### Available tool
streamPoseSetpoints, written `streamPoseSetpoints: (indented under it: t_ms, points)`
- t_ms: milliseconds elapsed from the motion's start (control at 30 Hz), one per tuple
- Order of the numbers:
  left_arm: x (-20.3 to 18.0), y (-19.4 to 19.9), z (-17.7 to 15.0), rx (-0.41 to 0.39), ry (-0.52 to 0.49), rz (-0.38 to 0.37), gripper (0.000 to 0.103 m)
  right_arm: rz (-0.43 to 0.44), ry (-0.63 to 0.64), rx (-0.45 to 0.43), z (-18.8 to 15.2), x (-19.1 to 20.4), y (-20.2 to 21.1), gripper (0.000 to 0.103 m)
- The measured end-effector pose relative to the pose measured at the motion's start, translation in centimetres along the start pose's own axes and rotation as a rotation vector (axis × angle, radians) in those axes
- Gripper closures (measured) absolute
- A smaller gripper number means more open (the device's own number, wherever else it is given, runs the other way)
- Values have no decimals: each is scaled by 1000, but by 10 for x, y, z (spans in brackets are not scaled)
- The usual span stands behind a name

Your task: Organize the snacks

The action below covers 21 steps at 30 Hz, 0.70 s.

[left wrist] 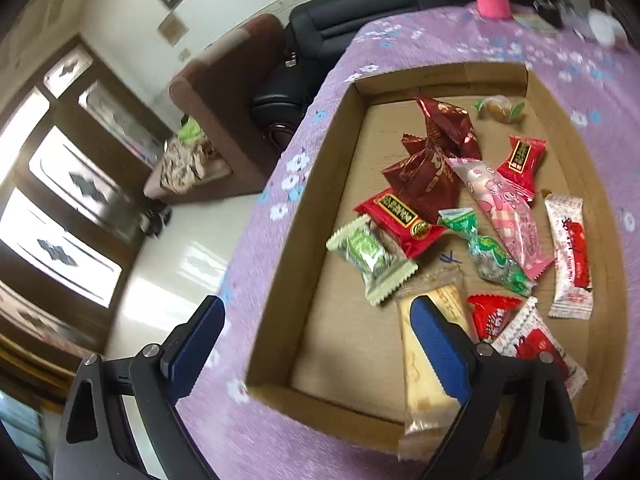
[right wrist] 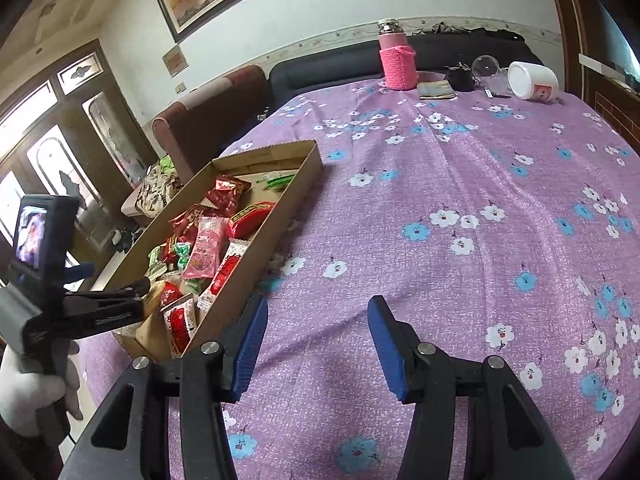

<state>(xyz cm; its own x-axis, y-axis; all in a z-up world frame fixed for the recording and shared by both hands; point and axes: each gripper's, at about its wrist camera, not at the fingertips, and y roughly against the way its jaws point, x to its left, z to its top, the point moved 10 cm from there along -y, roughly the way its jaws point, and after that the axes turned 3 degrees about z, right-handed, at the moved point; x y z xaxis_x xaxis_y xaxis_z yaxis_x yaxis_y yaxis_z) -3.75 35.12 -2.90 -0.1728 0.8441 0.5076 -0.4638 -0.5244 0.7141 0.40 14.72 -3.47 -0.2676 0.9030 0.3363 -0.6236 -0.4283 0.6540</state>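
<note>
Snacks (left wrist: pixel 460 216), a dozen or so, all lie jumbled in box (left wrist: pixel 304 264) at table's left edge; none sorted yet; left gripper (left wrist: pixel 316 344) gapes wide over near corner, empty; right gripper (right wrist: pixel 316 340) half-spread, empty, over cloth (right wrist: pixel 460 184).

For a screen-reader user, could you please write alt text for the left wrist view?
A shallow cardboard box of wrapped snacks sits on a purple floral tablecloth. The left tongs stand open and empty, one finger over a beige wafer packet, the other outside the box. A sofa lies beyond.
</note>
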Motion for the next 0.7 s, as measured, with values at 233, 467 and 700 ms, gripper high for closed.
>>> streamPoseSetpoints:
  t_ms: [233, 467, 700]
  points:
    - [19, 17, 61, -95, 60, -62, 9, -3, -15, -3, 2, -5, -3, 47]
    - [-9, -50, 98, -48, -142, 142, 9, -10, -12, -13, 6, -7, -1, 47]
    - [12, -16, 104, -113, -64, 33, 9, -5, -42, -22, 13, -16, -6, 45]
